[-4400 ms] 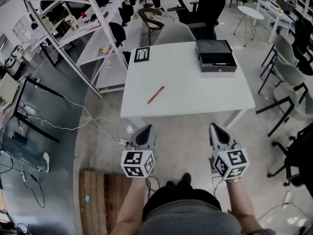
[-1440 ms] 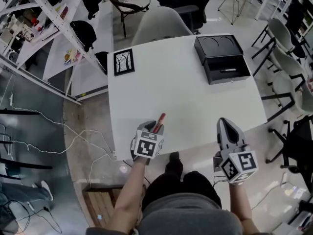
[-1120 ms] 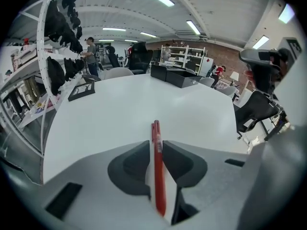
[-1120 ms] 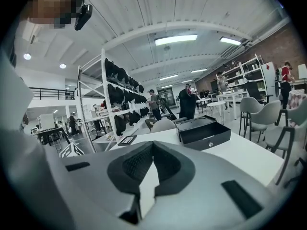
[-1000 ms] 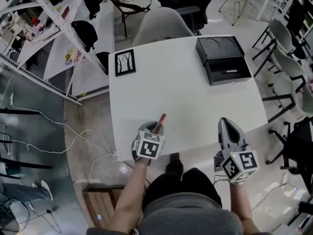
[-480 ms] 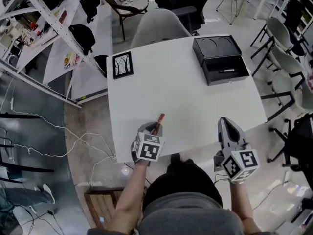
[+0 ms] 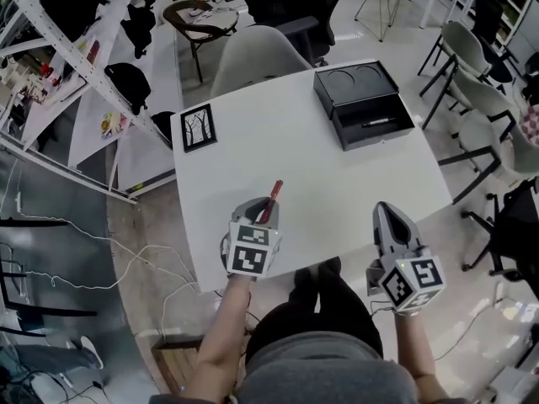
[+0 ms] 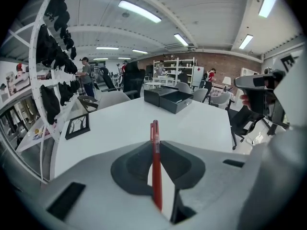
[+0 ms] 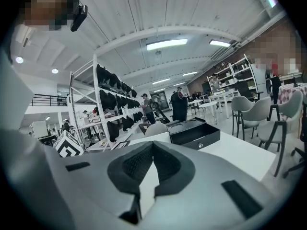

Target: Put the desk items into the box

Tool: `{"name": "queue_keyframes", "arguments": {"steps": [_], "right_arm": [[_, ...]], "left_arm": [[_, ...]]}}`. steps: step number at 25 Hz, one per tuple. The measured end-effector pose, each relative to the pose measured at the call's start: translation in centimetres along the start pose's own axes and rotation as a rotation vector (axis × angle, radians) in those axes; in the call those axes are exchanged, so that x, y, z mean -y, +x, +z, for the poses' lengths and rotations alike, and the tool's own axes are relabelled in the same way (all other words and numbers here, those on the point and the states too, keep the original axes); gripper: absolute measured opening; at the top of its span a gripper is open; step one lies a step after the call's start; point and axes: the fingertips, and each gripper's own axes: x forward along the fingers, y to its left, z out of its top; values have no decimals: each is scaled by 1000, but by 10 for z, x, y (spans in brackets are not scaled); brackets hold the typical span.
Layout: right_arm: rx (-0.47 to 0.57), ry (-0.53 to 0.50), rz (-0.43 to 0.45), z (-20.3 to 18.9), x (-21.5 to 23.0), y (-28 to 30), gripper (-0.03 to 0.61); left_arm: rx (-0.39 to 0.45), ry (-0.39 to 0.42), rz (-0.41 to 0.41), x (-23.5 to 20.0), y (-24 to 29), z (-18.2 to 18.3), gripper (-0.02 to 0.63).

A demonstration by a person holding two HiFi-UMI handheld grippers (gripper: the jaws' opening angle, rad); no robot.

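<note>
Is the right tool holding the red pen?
No, the red pen is clamped between the left tool's jaws; the right tool holds nothing.

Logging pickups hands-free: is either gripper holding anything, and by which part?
Left gripper, jaws just closed, clamps the red pen around its middle, one end poking ahead. Right gripper holds nothing.

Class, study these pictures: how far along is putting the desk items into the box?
Done: one black pen lies in the open black box. In hand: the left gripper, whose jaws have just closed, grips the red pen, held above the white table. Left: box that pen, then the black-framed tree picture.
</note>
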Motion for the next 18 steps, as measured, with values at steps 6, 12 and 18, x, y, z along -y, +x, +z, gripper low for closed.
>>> {"name": "queue_keyframes", "arguments": {"steps": [6,12,18], "right_arm": [[26,14,-54,6,17,-10,5],[44,25,-100,10,40,-17,5],[54,45,-146,16,65,-21,5]], "left_arm": [[48,40,-38,12,8,34,51],[68,85,-71,29,24,66,52],[95,110,-118,47,42,97,52]]}}
